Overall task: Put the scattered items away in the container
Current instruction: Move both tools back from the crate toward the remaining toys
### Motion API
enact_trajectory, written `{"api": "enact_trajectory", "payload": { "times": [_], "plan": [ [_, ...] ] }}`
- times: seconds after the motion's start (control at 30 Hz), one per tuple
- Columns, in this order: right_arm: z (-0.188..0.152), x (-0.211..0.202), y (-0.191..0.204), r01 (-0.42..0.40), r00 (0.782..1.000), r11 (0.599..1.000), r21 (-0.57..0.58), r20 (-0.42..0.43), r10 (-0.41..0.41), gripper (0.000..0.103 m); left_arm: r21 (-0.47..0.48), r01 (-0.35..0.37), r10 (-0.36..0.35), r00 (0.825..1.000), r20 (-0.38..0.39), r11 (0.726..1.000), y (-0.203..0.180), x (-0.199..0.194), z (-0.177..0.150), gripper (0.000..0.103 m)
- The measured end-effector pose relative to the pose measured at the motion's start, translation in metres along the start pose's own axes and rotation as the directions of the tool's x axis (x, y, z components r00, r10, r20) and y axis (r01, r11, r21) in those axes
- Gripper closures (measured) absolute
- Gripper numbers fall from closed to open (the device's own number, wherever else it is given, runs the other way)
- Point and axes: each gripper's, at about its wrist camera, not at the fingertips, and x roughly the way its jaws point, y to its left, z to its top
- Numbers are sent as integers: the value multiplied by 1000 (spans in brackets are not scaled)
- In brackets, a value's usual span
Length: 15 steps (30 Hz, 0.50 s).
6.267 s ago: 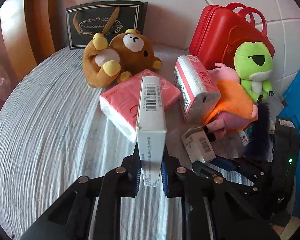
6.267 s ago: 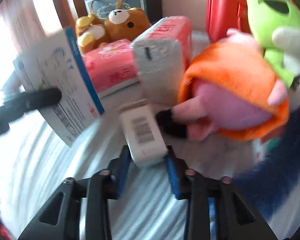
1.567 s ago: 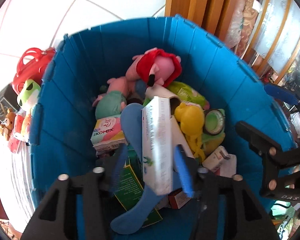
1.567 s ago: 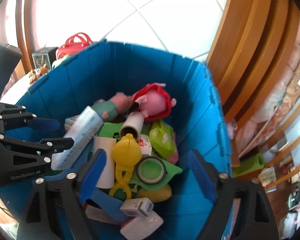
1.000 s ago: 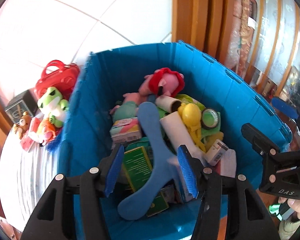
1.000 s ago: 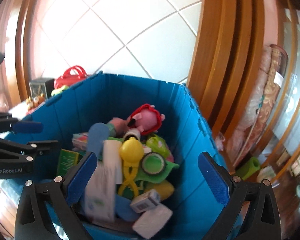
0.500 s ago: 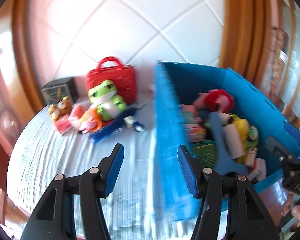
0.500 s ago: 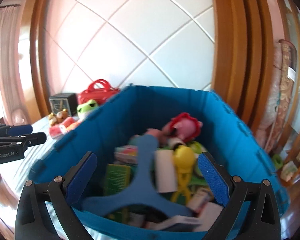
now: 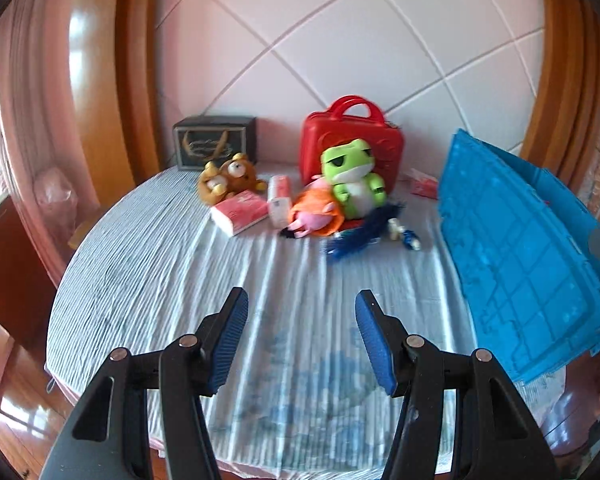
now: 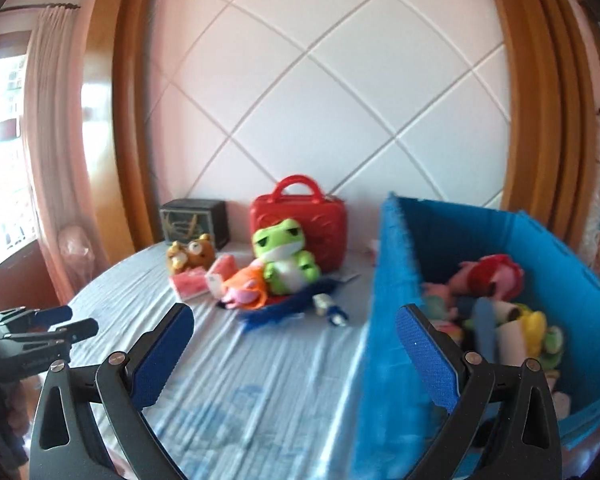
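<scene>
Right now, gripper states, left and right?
Left gripper: open, holding nothing.
Right gripper: open, holding nothing.

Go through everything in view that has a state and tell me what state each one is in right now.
left gripper: open, empty
right gripper: open, empty
blue crate: open-topped, partly filled
red case: shut, upright
green frog plush: sitting upright against the case
brown bear plush: out on the table
pink tissue pack: lying flat

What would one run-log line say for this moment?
left gripper: open, empty | right gripper: open, empty | blue plastic crate: part-filled | green frog plush: on table
</scene>
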Motion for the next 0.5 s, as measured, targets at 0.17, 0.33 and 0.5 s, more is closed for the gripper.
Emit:
{"api": "enact_trajectory", "payload": {
  "times": [0.17,0.33,0.5],
  "plan": [
    [-13,46,51,-33,993,999,-40,-116,28,0,-26,-5,3,997,-76,1000,38,33,-5,48],
    [-21,94,56,-32,981,999,-30,-193,26,0,-50,-16,10,992,-126,999,54,62,-5,48],
    [-26,141,43,-41,974,999,-7,-225,38,0,-23,-28,24,989,-145,999,41,94,15,48]
  ]
}}
